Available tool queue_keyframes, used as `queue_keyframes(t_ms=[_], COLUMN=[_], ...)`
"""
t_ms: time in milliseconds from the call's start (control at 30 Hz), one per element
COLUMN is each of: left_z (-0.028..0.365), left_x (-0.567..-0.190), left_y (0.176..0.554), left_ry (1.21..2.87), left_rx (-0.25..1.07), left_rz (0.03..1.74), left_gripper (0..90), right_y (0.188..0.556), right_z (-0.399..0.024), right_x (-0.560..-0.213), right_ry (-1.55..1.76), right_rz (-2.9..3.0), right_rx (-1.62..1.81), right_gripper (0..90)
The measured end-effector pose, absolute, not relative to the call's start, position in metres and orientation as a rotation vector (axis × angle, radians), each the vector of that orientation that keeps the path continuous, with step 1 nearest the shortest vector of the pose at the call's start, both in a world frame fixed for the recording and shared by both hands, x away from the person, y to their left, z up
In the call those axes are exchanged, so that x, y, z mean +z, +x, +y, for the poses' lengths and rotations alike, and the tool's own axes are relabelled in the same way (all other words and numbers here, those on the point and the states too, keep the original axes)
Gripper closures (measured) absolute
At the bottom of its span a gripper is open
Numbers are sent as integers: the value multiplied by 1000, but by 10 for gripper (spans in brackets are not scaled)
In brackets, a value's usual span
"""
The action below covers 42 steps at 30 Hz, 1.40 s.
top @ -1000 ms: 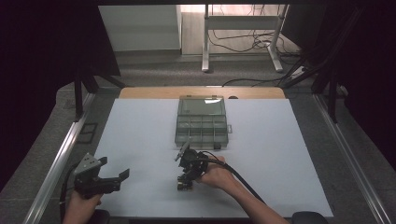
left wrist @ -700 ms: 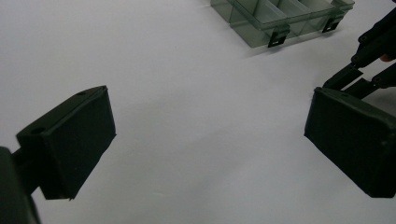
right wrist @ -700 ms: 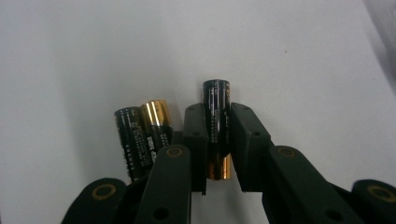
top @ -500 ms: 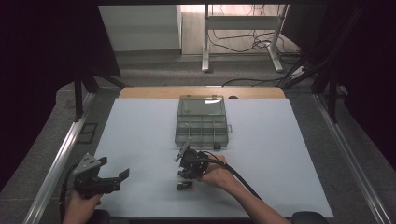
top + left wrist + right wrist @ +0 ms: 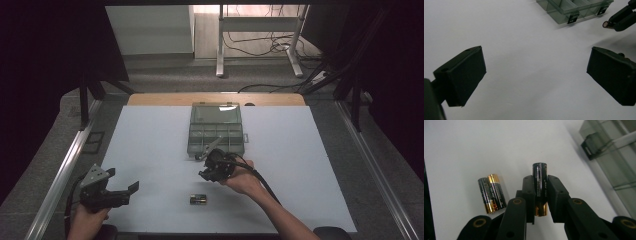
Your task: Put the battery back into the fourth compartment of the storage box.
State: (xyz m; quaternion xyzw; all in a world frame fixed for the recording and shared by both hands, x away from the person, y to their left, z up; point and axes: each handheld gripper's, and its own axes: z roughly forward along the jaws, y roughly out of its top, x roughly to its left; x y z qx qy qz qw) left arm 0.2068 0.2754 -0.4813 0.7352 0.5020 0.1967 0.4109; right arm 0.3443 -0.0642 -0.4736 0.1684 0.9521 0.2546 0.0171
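Hand-held gripper [image 5: 540, 195] on the right side is seen pinching one battery [image 5: 539, 176] between its pads, the black end sticking out past the tips and the gold end tucked back toward the gripper body. The battery is carried clear of the white tabletop [image 5: 150, 150], just in front of the open compartment box [image 5: 217, 135].

For the step to be done well, the pinch should be kept firm and the battery brought over one compartment before anything is let go; it is judged that the battery should be lowered lengthwise between the dividers, since a drop from height onto a divider could send it rolling. The latches at the box's near edge should be cleared on the way in.

Two more batteries [image 5: 492, 193] are shown lying side by side and touching in the right gripper view; in the high view they appear as one small dark shape [image 5: 198, 199] near the tabletop's front edge. How the battery sits between the pads is made plain by that close view, while from above it is hidden by the hand.

The left hand-held gripper [image 5: 122, 192] is held spread and empty at the tabletop's left front; in its own view the battery's end [image 5: 605, 24] is caught at the far right gripper.
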Motion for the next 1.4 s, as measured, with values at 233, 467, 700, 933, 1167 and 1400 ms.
queue_keyframes(t_ms=[233, 467, 700, 933, 1167, 1400], left_z=[275, 275, 275, 275, 276, 276], left_x=[-481, -481, -481, -481, -482, -482], left_y=[207, 207, 207, 208, 208, 208], left_ry=[1854, 1852, 1854, 1854, 1852, 1852], left_rx=[495, 493, 493, 491, 488, 486], left_rz=[1262, 1262, 1261, 1260, 1261, 1260], left_gripper=[28, 28, 28, 29, 29, 29], right_y=[356, 370, 381, 399, 418, 438], right_z=[-77, -92, -102, -114, -123, -130], right_x=[-465, -458, -452, -443, -437, -431], right_ry=[600, 689, 737, 803, 861, 922], right_rz=[2919, 2870, 2830, 2767, 2715, 2667], right_rx=[839, 862, 870, 881, 877, 849], right_gripper=[765, 765, 765, 765, 765, 765])
